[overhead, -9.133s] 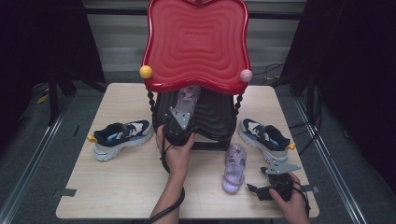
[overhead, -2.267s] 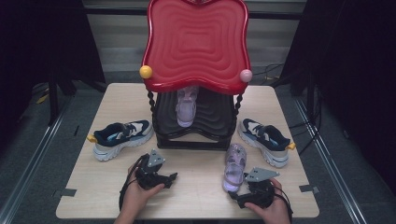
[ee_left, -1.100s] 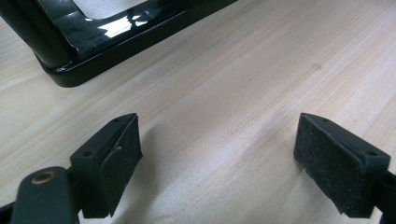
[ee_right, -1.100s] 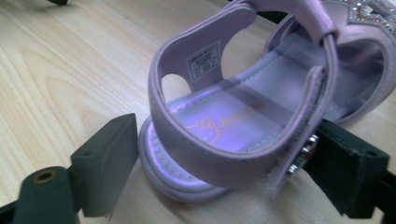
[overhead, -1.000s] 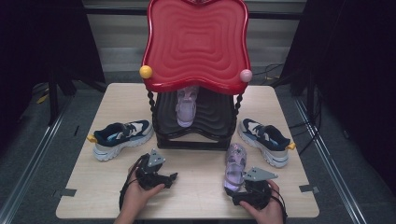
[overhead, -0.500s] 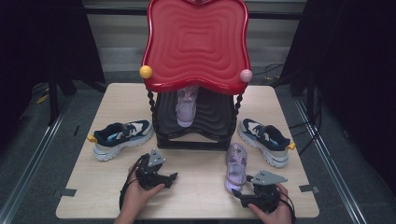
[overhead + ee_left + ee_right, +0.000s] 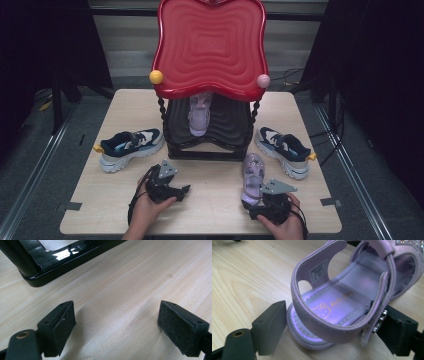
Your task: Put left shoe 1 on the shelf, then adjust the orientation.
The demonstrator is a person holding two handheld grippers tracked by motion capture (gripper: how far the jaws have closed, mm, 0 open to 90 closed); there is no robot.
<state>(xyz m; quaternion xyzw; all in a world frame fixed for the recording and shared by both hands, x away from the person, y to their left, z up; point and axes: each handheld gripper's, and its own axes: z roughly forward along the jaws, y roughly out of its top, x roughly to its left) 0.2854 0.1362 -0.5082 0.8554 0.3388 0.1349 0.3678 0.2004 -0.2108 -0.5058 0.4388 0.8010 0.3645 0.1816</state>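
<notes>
Between the right tongs (image 7: pixel 329 332), whose jaws have just been opening, sits the heel of the purple sandal (image 7: pixel 347 297); the left pad stands just clear. Farther left, the left tongs (image 7: pixel 117 325) rest spread over bare worktop (image 7: pixel 120 290).

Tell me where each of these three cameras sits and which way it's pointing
High view: above the person's side, looking forward and down on the pale wooden table and red-topped black rack; both hands, left gripper and right gripper show.
Left gripper view: on the left gripper, facing bare tabletop and the rack's corner; its open jaws show.
Right gripper view: on the right gripper, facing the lilac strappy sandal, heel between its jaws.
Shared: high and right gripper views show that sandal.
</notes>
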